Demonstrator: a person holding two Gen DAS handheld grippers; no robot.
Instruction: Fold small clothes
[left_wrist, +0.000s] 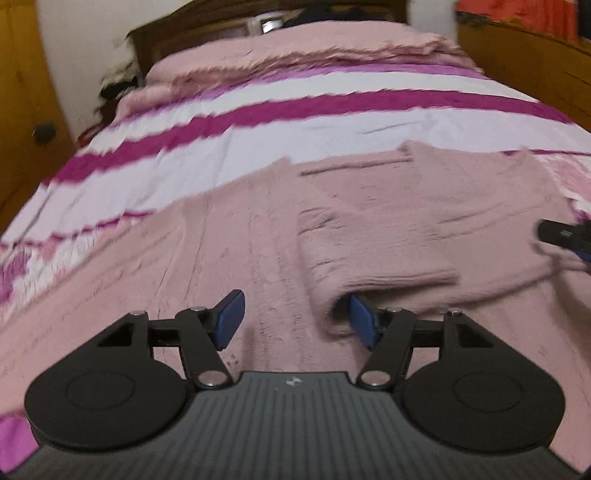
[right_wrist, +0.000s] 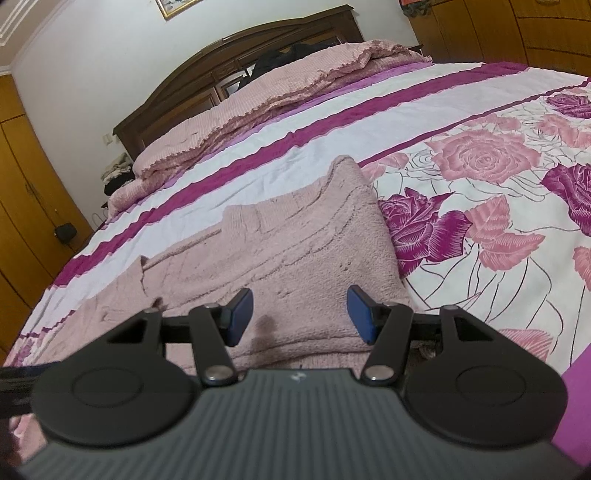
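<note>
Bedroom, with a wide bed (right_wrist: 332, 122) under a striped and rose-printed cover filling both views, a dark headboard (right_wrist: 236, 62) at the top and wooden wardrobes (right_wrist: 22, 206) at the left edge. On the cover lies the pink sweater (right_wrist: 288, 251), spread from the lower middle of the right wrist view toward its centre; in the left wrist view it fills the lower half, with one flap already turned over at centre right.

The left gripper (left_wrist: 295, 317) is spread, its right pad tucked against the curled edge of that flap, nothing pinched. The right gripper (right_wrist: 299, 314) also stands apart over the knit near the hem, gripping nothing.

Risk, as I judge it: the fluffy, thick knit may spring open once released, and a pad closing now could catch the bedcover along with it, dragging both. The left view is blurred, so a hasty grab may miss the edge.
</note>
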